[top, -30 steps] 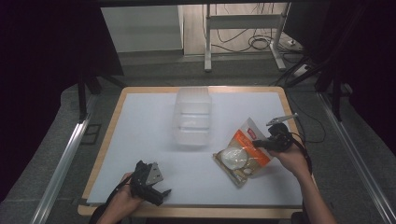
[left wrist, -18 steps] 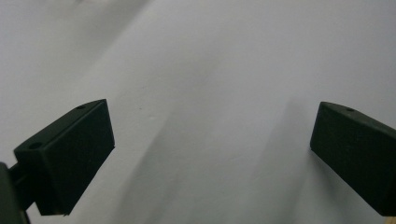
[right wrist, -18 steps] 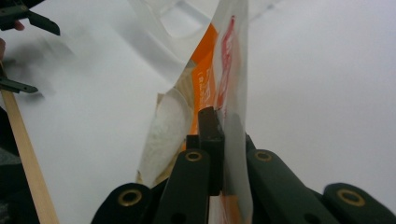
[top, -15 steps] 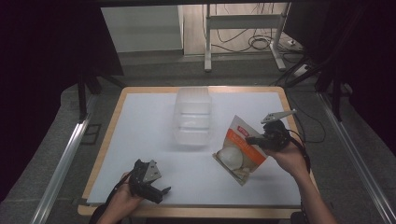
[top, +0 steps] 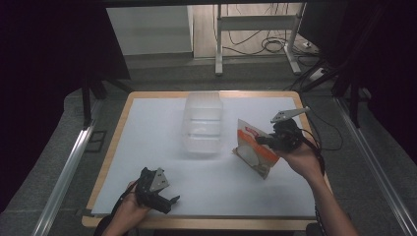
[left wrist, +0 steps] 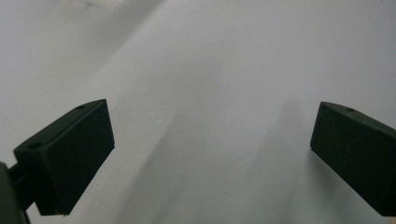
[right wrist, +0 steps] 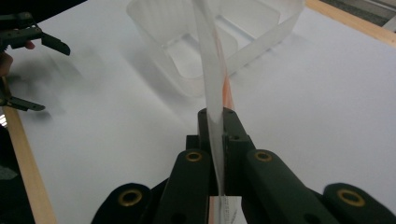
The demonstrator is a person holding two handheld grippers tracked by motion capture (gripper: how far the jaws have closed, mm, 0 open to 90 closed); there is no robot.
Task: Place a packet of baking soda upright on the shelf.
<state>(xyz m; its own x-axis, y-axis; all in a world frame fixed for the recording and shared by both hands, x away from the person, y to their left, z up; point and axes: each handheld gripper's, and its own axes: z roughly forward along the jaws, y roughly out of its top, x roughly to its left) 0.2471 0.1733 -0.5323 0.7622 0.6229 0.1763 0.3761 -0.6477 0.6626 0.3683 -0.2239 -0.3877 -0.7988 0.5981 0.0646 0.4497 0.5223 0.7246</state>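
Orange-and-white snack bag (top: 255, 150), glossy plastic, right of centre in the high view, lifted off the white table (top: 147, 128) and tilted, lower corner hanging down toward the surface. Pinched at its upper right edge by the right gripper (top: 263, 141); jaws clamped tight on the thin film. Seen edge-on in the right gripper view: bag (right wrist: 212, 70) rising as a narrow strip from between the closed jaws, centre frame. Clear plastic bin (top: 202, 123) just left of the bag in the high view, top centre of the right gripper view (right wrist: 261, 28). Left gripper (top: 167, 202) low at the lower left, near the table's front edge, well apart from bag and bin. Jaws spread wide, nothing between them, bare white surface beneath in the left gripper view.
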